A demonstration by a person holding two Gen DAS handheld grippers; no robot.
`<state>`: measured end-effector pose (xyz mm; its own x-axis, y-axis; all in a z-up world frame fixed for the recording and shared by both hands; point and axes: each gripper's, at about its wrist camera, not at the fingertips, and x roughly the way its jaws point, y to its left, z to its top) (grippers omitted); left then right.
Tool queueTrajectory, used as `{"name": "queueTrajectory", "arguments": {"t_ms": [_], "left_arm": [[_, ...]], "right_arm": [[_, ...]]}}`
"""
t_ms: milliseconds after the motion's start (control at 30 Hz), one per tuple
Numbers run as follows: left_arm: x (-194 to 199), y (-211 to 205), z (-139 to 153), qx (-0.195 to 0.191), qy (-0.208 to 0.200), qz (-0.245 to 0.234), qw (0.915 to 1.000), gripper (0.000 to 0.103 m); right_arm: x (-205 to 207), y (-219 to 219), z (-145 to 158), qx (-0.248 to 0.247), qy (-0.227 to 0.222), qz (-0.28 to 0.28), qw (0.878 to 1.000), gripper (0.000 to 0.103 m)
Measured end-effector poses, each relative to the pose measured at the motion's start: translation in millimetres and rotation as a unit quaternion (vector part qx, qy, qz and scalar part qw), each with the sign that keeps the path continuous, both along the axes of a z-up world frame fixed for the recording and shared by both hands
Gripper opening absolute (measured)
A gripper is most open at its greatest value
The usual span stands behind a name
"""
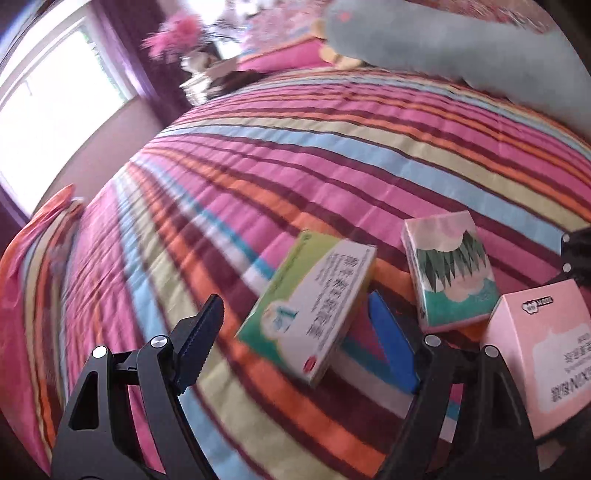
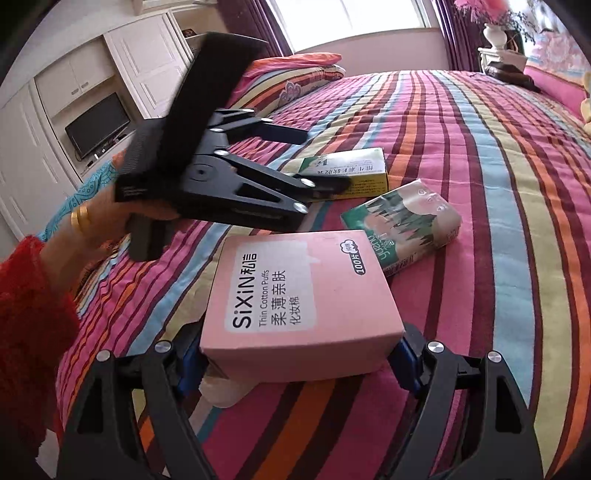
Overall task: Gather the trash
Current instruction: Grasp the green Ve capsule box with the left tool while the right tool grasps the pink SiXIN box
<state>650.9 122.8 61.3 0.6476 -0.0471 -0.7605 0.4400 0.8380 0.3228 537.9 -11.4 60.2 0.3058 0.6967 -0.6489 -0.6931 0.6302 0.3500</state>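
Observation:
Three items lie on the striped bedspread [image 1: 258, 166]: a green-and-white medicine box [image 1: 310, 306], a green-patterned tissue pack [image 1: 450, 269] and a pink cotton-puff box [image 2: 299, 299]. My left gripper [image 1: 295, 302] stands open with the medicine box between its fingers; the left pad is clear of the box. In the right wrist view, the left gripper [image 2: 314, 158] straddles that medicine box [image 2: 351, 166]. My right gripper [image 2: 295, 354] is shut on the pink box, blue pads against its two sides. A crumpled white tissue [image 2: 221, 391] shows under the box's near corner. The tissue pack [image 2: 402, 229] lies just beyond.
A person's hand with a gold bangle [image 2: 81, 218] and a red sleeve holds the left gripper. A striped pillow [image 2: 295, 70] and a long blue-grey plush cushion [image 1: 443, 44] lie at the bed's far ends. A nightstand with a vase [image 2: 498, 33], white cabinets and a TV [image 2: 98, 122] stand around.

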Motion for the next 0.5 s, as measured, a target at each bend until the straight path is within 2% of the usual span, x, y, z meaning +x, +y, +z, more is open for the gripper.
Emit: {"name": "queueTrajectory", "arguments": {"t_ms": [67, 100, 133, 200, 267, 367, 500], "left_arm": [[10.7, -0.8, -9.2, 0.007, 0.012, 0.01, 0.9998, 0.078], [16.6, 0.9, -13.1, 0.002, 0.02, 0.031, 0.9993, 0.077], [18.9, 1.9, -15.8, -0.021, 0.031, 0.043, 0.9984, 0.066], [20.7, 7.3, -17.3, -0.066, 0.037, 0.082, 0.9937, 0.062], [14.8, 9.4, -17.6, -0.079, 0.027, 0.107, 0.9908, 0.058], [-5.7, 18.1, -16.5, -0.093, 0.014, 0.131, 0.9869, 0.056], [-66.0, 57.3, 0.7, -0.174, -0.002, 0.169, 0.9702, 0.056]], "right_arm": [[3.0, 0.5, -1.7, 0.001, 0.004, 0.001, 1.0, 0.076], [4.2, 2.1, -1.9, -0.002, 0.003, 0.002, 1.0, 0.076], [4.7, 4.0, -2.6, -0.008, 0.001, 0.002, 1.0, 0.076], [2.6, 8.4, -1.9, -0.022, -0.01, 0.0, 1.0, 0.076], [-1.0, 12.1, -1.9, -0.035, -0.022, -0.004, 0.999, 0.076], [-1.0, 5.3, 1.1, -0.026, -0.027, -0.028, 0.999, 0.076], [6.9, -20.7, 1.5, 0.032, -0.001, -0.05, 0.998, 0.076]]}}
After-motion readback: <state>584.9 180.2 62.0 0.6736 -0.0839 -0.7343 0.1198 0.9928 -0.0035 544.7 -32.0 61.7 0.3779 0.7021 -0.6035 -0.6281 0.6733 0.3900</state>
